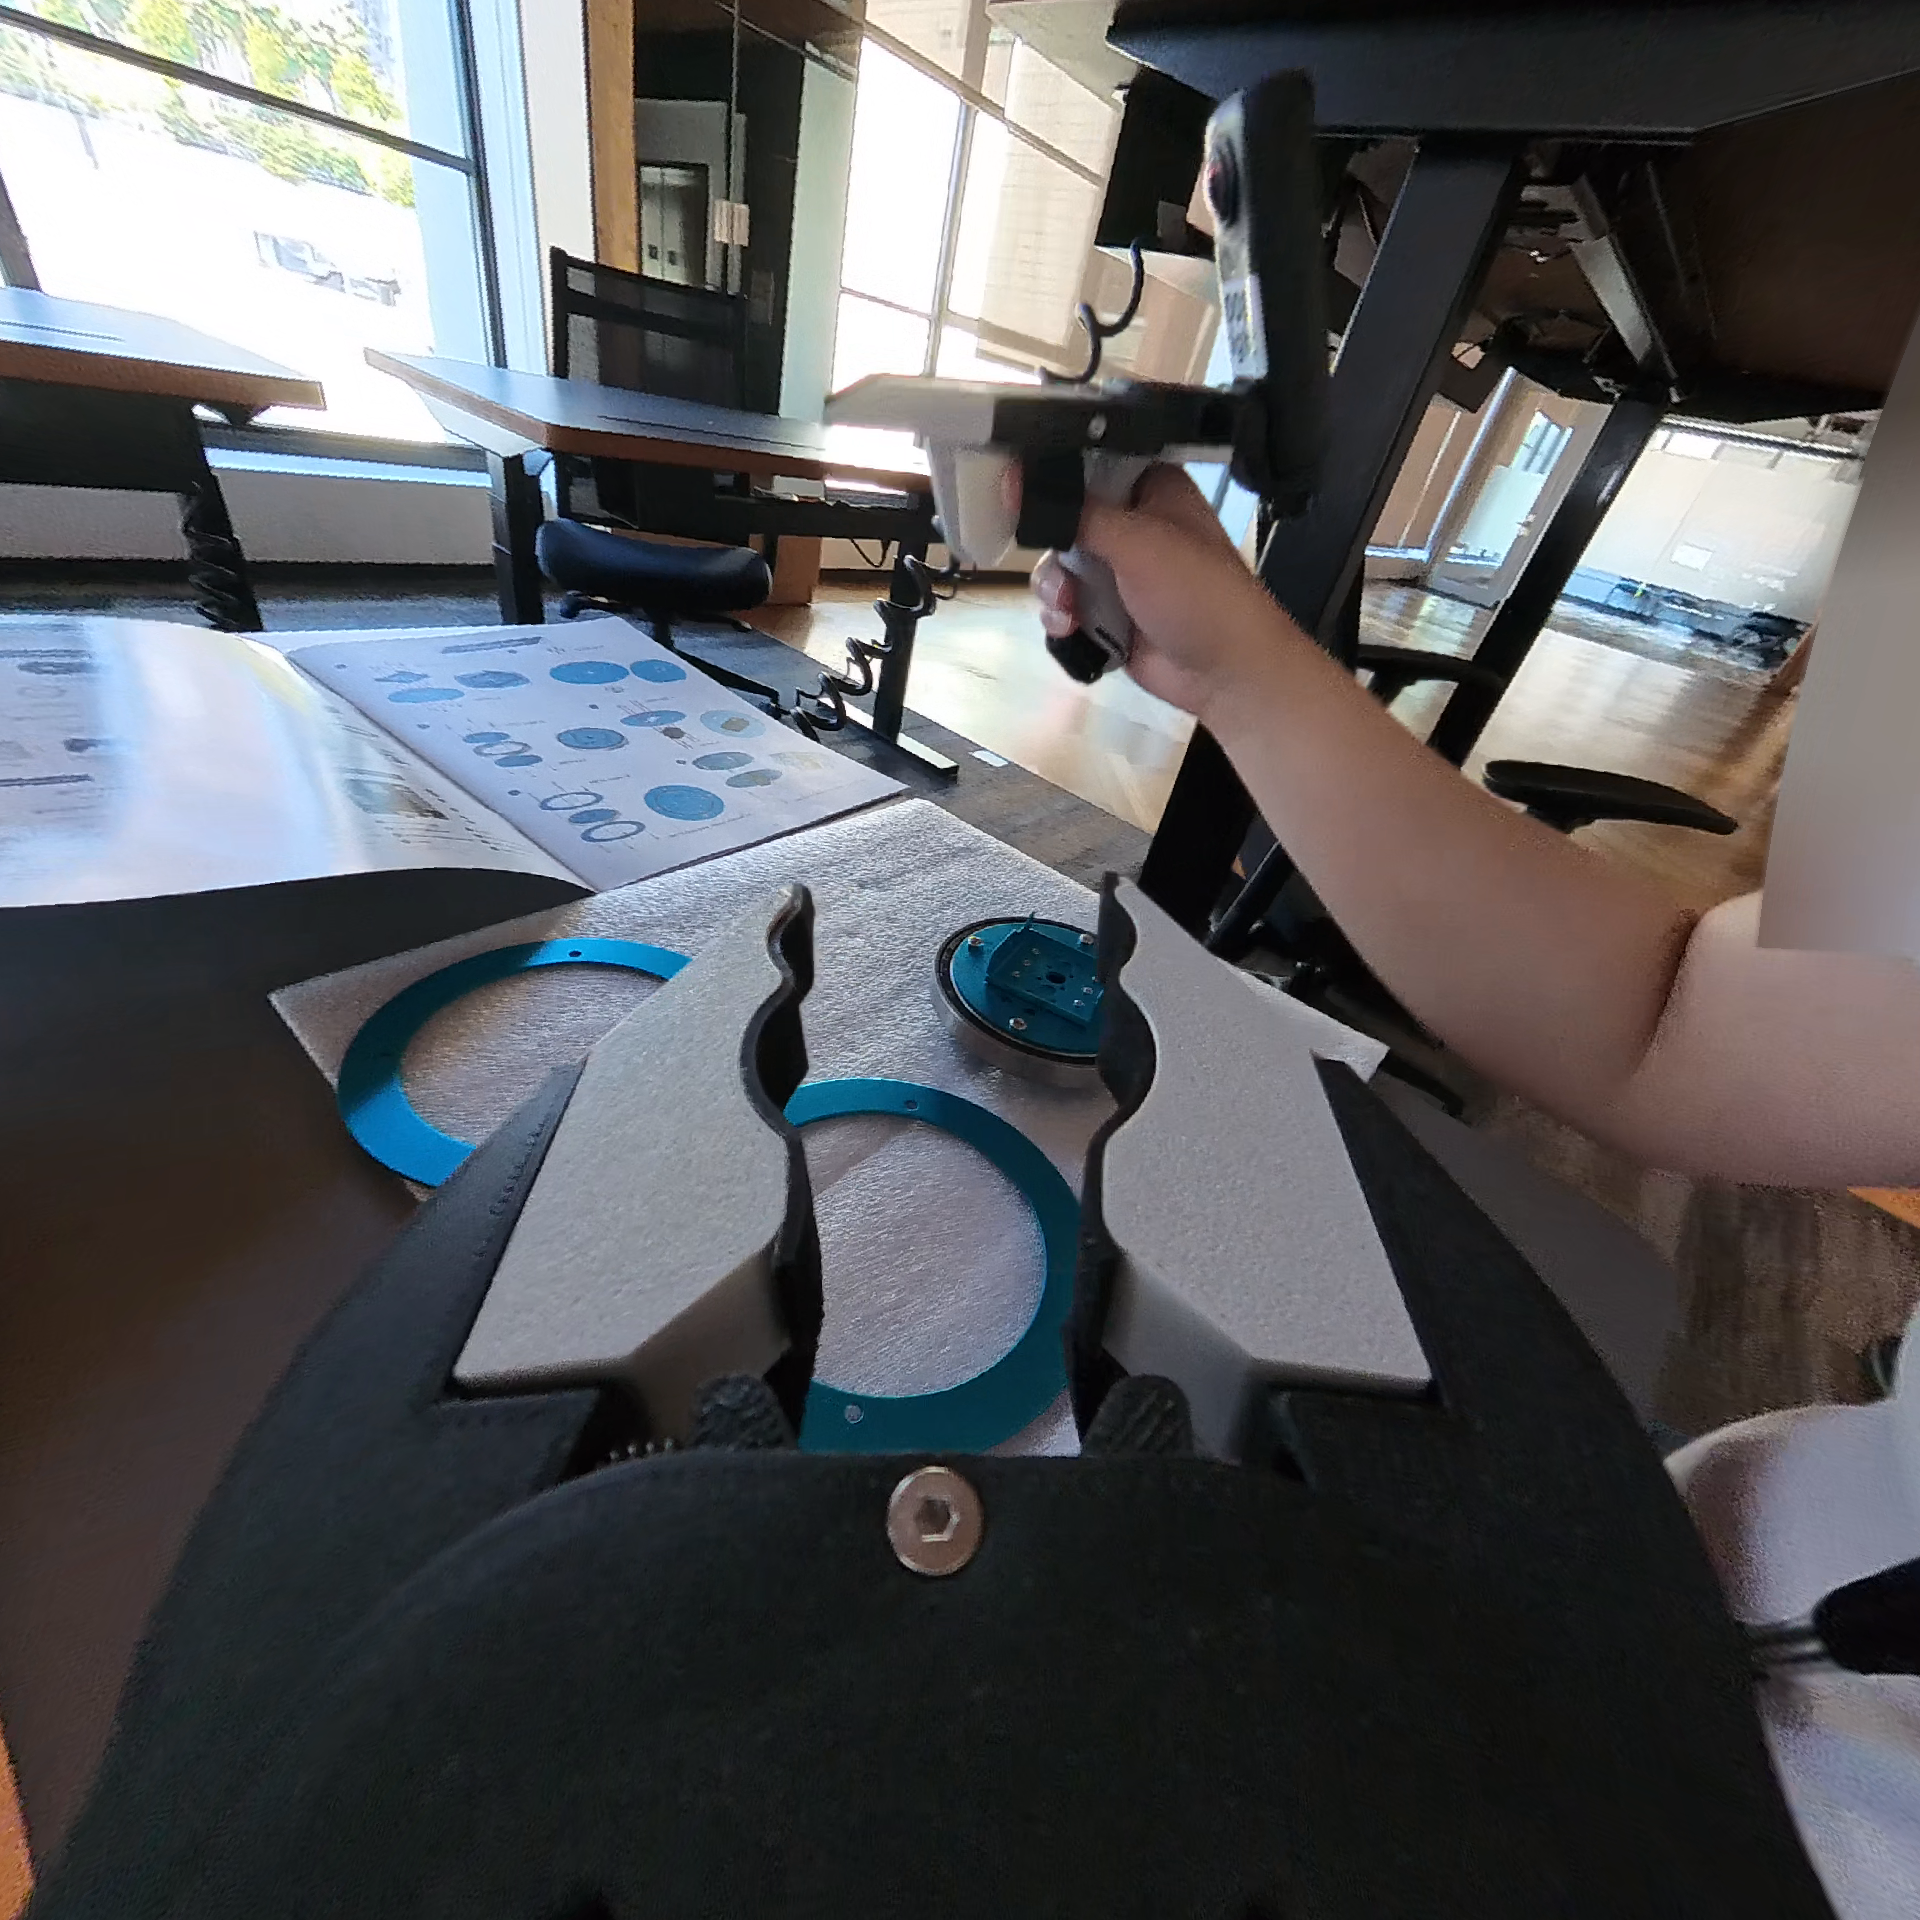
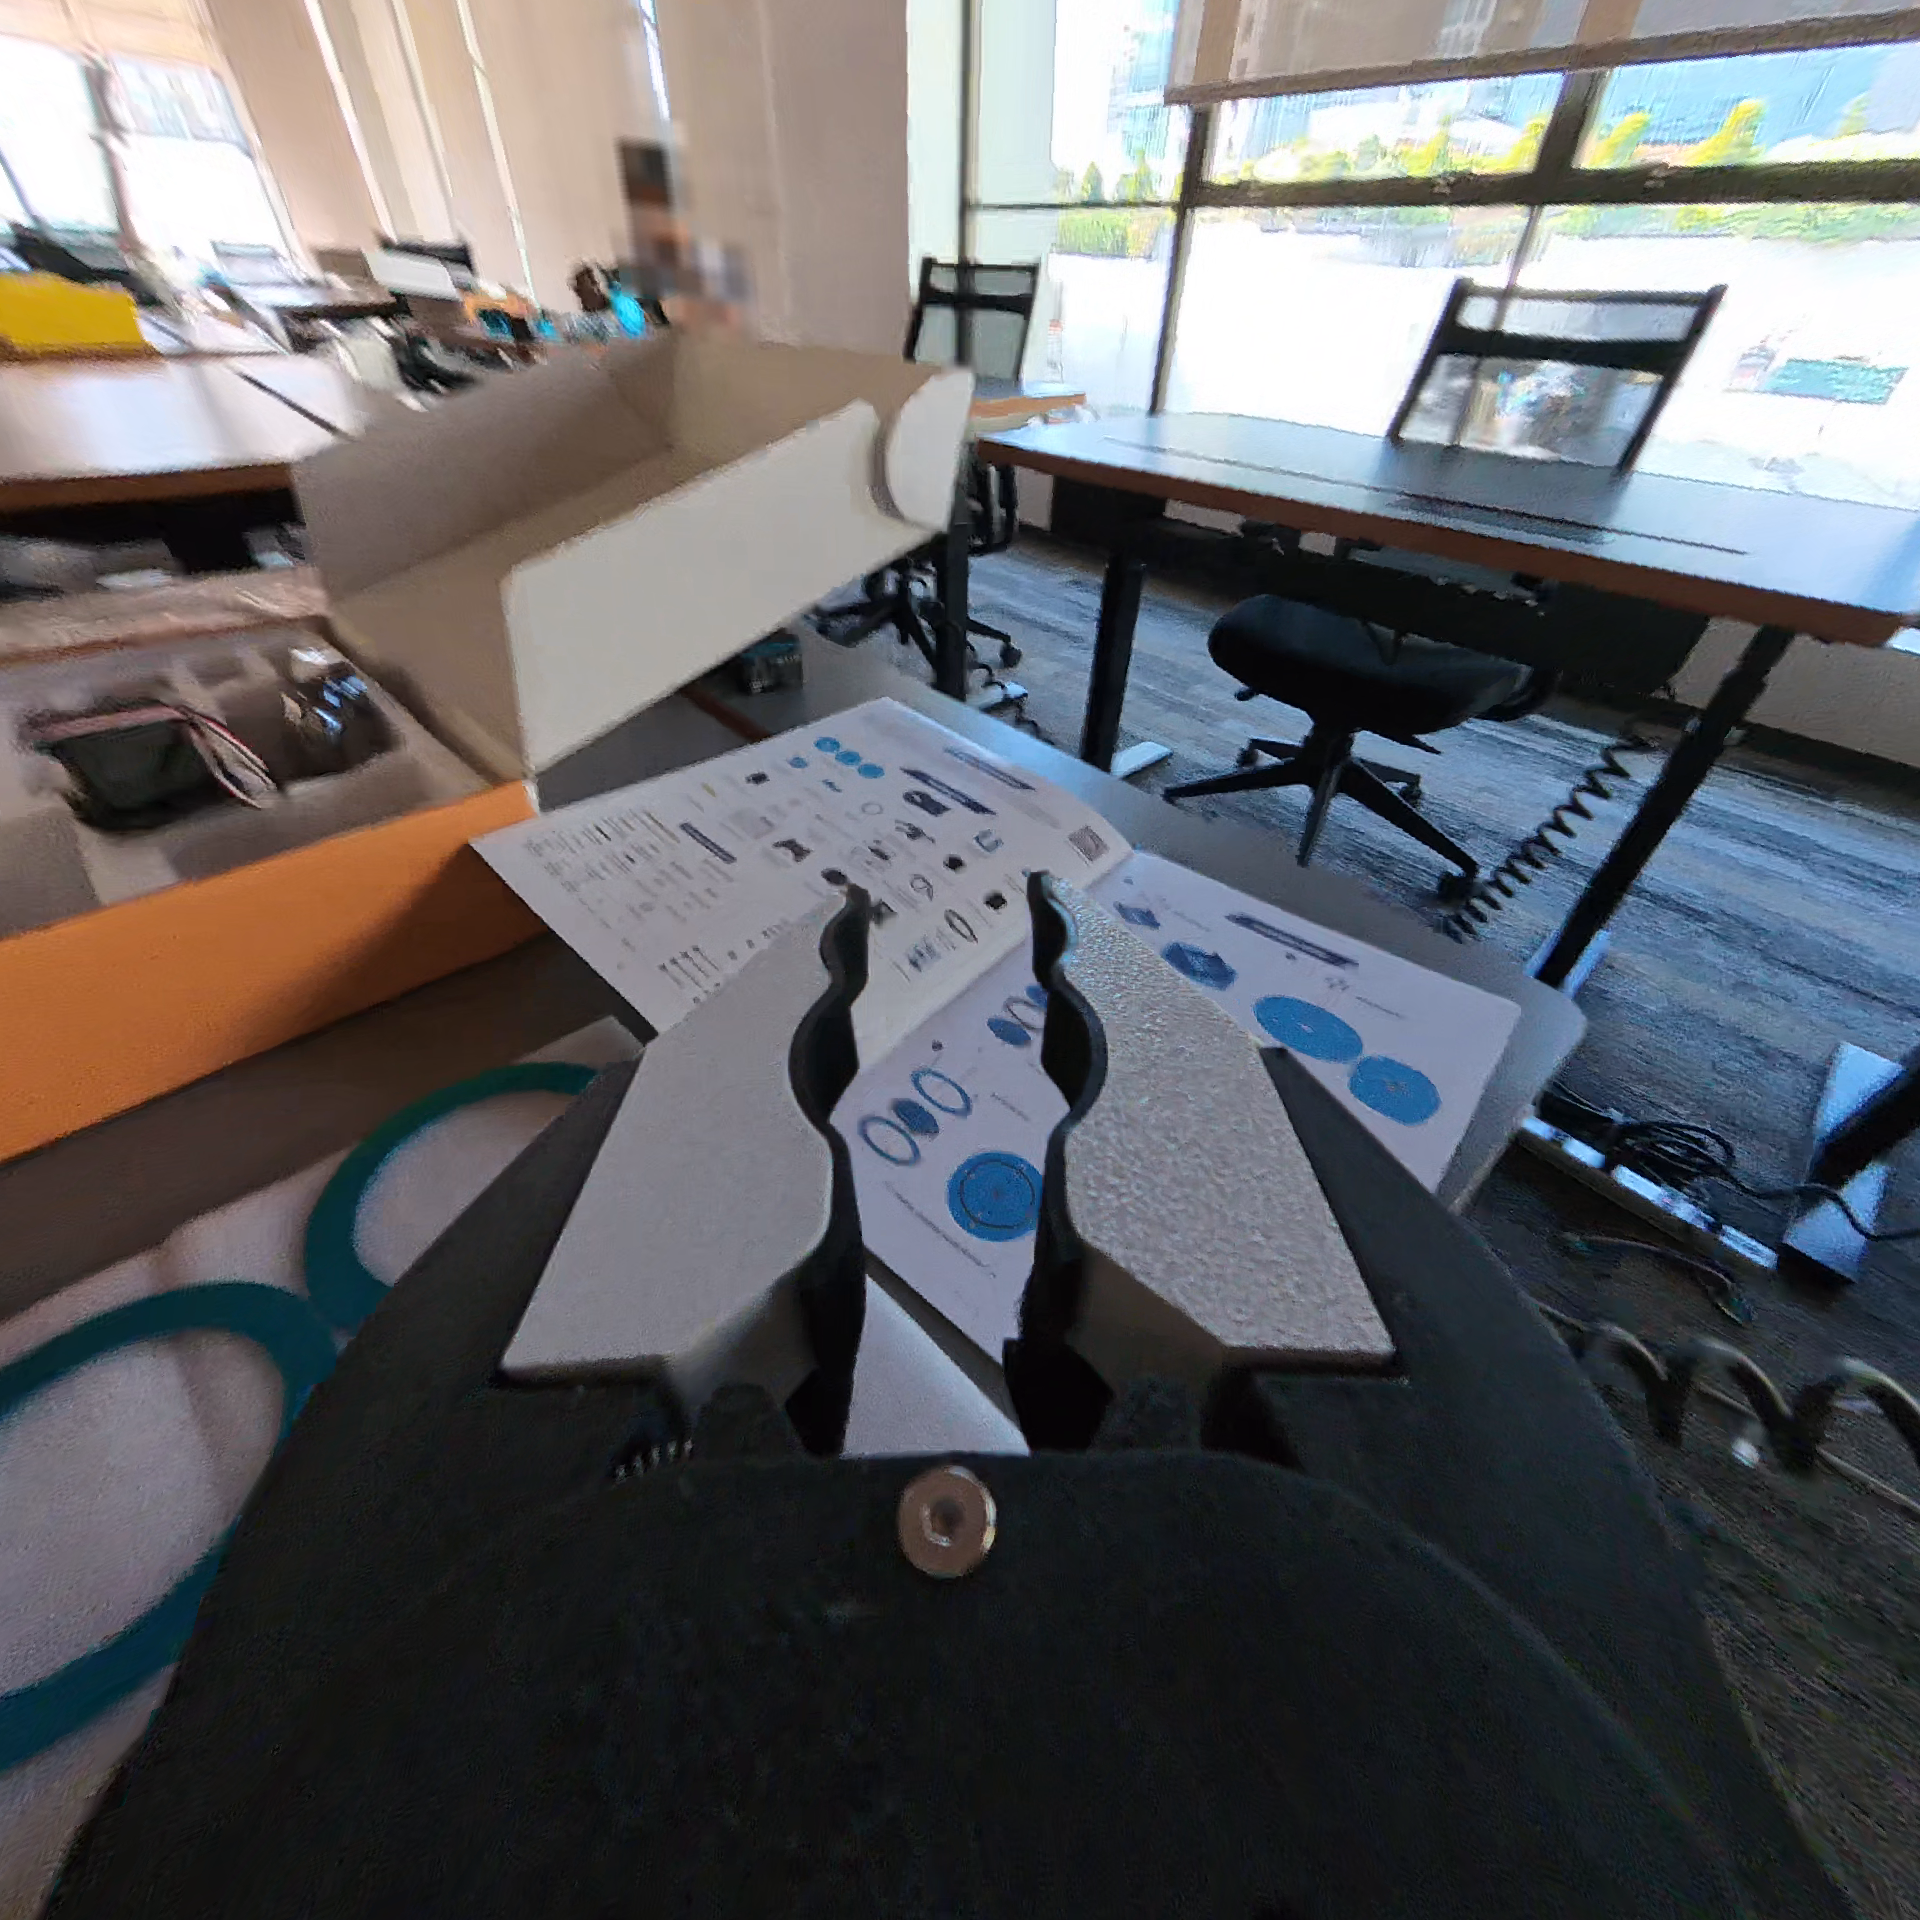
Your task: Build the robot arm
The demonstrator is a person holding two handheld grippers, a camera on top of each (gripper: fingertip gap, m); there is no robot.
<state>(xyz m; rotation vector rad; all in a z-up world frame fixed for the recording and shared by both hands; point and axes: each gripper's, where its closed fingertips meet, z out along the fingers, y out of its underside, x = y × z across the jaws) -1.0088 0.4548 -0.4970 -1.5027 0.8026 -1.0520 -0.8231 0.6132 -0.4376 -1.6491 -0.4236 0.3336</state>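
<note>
Left claw (image 1: 951,914) gaping, empty, low over near blue ring (image 1: 1039,1174) on foam (image 1: 914,862), hub (image 1: 1023,987) just beyond; right claw (image 2: 945,904) parted, empty, over manual (image 2: 1195,935)

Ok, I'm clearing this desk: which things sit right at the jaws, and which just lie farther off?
At the jaws: left gripper, open, over the near blue ring, second blue ring and round blue-topped part on the foam sheet; right gripper, open, raised, facing the booklet.
Farther off: orange box, office chair.
</note>
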